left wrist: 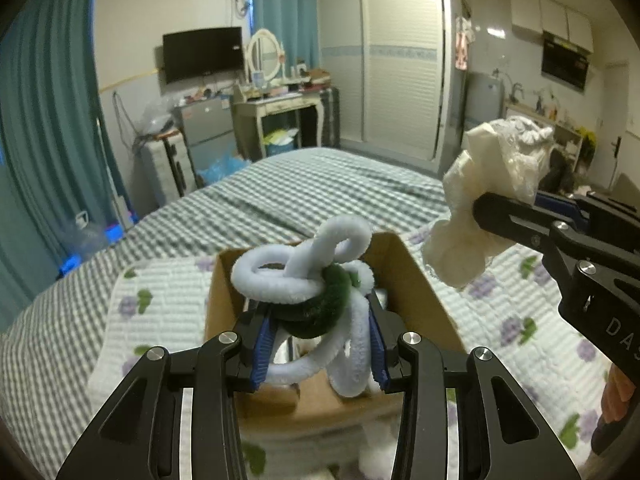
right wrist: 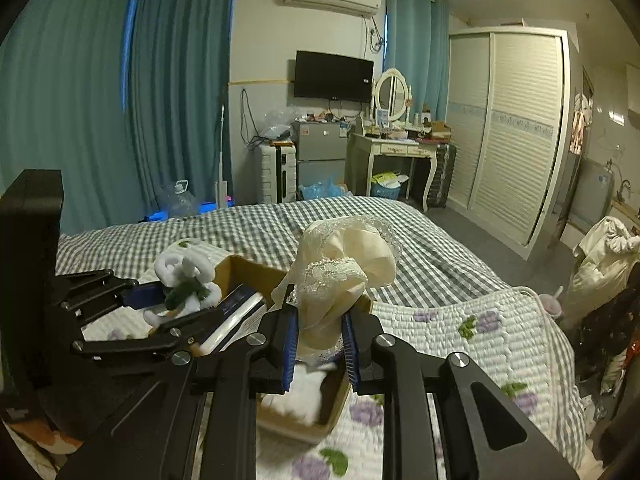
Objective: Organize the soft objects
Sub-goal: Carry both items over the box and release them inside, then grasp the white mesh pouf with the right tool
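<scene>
Left claw [left wrist: 320, 344], nearest the lens, is clamped on a tangle of white and green fuzzy loops [left wrist: 308, 280], held above the open cardboard box [left wrist: 412, 280]. Right claw [right wrist: 320, 340] is pinched tight on a cream lace-trimmed cloth bundle [right wrist: 344, 272], raised to the right of the box and above its rim. Box sits on the floral quilt [left wrist: 168, 292] on the bed, white plush and a flat packet already inside it. Step judged: both soft items lifted, carry phase. Next move calls for choosing a destination, lowering each item, then releasing without snagging loops on the pads.
</scene>
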Motion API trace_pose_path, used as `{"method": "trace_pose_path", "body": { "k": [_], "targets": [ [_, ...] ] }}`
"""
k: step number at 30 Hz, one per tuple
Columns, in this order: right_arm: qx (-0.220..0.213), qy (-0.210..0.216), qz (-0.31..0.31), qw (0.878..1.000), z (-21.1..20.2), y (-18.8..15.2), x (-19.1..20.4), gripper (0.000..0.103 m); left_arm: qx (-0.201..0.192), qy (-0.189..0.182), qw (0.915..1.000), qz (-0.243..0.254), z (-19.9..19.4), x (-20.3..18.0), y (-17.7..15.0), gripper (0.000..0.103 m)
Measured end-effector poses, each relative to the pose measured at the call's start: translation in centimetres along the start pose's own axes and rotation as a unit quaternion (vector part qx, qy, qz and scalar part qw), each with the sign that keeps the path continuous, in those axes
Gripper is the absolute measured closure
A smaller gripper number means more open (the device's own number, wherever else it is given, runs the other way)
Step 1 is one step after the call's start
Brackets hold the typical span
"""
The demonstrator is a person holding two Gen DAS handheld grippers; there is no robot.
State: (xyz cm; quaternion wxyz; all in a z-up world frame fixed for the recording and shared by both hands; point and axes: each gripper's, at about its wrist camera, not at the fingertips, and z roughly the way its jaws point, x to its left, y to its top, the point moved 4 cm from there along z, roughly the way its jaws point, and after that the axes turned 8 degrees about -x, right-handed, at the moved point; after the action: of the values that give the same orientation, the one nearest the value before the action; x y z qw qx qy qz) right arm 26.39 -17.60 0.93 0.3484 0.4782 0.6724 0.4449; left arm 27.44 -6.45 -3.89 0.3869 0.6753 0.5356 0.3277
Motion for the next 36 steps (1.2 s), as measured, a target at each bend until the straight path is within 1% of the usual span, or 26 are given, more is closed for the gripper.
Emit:
{"method": "trace_pose_path", "body": {
  "k": [5,10,14,16,17,18,19,20,21,22,25,27,29,30,31,32,33,36],
  "targets": [
    [0.025,0.001,0.005,1.000,5.3,-0.4,-1.5,0.084,0.023,0.001,0.9997,0.007,4.4,0.0,-0.9,0.064],
    [0.059,0.003,0.012,0.998,9.9,-2.5,-2.3,0.084,0.039,-0.003,0.9992,0.009,6.9,-0.2,-1.6,0.064],
    [0.066,0.014,0.018,0.998,11.5,-3.4,-2.4,0.084,0.037,0.003,0.9992,0.016,7.2,-0.5,-1.5,0.062],
    [0.063,0.015,0.022,0.998,11.5,-3.6,-2.6,0.083,0.031,-0.002,0.9994,0.011,6.7,-0.6,-1.2,0.061],
    [0.061,0.014,0.026,0.998,11.4,-3.5,-2.8,0.082,0.030,-0.002,0.9995,0.010,6.4,-0.7,-1.1,0.061],
    [0.060,0.012,0.028,0.998,11.2,-3.4,-3.0,0.076,0.028,-0.001,0.9996,0.009,6.1,-0.6,-0.9,0.054],
    [0.058,0.009,0.030,0.998,10.9,-3.2,-3.1,0.066,0.022,0.004,0.9997,0.009,5.6,-0.4,-0.6,0.036],
    [0.055,0.004,0.032,0.998,10.5,-3.0,-3.2,0.060,0.016,0.010,0.9998,0.008,5.3,-0.2,-0.3,0.026],
    [0.051,0.001,0.034,0.998,10.0,-2.7,-3.1,0.048,0.004,0.020,0.9998,0.007,4.4,0.0,0.1,0.016],
    [0.046,-0.002,0.037,0.998,9.4,-2.3,-3.2,0.043,-0.006,0.027,0.9996,0.005,3.7,0.3,0.4,0.016],
    [0.034,-0.011,0.034,0.999,7.3,-1.0,-3.2,0.042,-0.020,0.037,0.9991,0.000,1.0,0.8,1.7,0.016],
    [0.023,-0.017,0.028,0.999,5.0,0.2,-3.1,0.039,-0.028,0.048,0.9984,0.000,-1.0,1.0,2.5,0.016],
    [0.008,-0.025,0.022,0.999,2.3,1.7,-2.8,0.036,-0.044,0.056,0.9974,0.004,-3.8,1.2,3.4,0.016],
    [-0.001,-0.028,0.020,0.999,0.7,2.5,-2.7,0.033,-0.053,0.060,0.9968,0.005,-5.0,1.3,3.8,0.016],
    [-0.008,-0.031,0.018,0.999,-0.5,3.1,-2.5,0.030,-0.067,0.064,0.9957,0.006,-7.1,1.3,4.4,0.015],
    [-0.018,-0.036,0.016,0.999,-2.3,3.9,-2.3,0.029,-0.076,0.067,0.9949,0.005,-8.5,1.4,4.8,0.014],
    [-0.028,-0.040,0.013,0.999,-4.1,4.7,-2.1,0.027,-0.086,0.069,0.9939,0.003,-9.8,1.6,5.1,0.009],
    [-0.047,-0.045,0.001,0.998,-8.5,6.2,-1.0,0.023,-0.121,0.076,0.9898,-0.007,-14.9,1.9,6.1,0.008]
  ]
}}
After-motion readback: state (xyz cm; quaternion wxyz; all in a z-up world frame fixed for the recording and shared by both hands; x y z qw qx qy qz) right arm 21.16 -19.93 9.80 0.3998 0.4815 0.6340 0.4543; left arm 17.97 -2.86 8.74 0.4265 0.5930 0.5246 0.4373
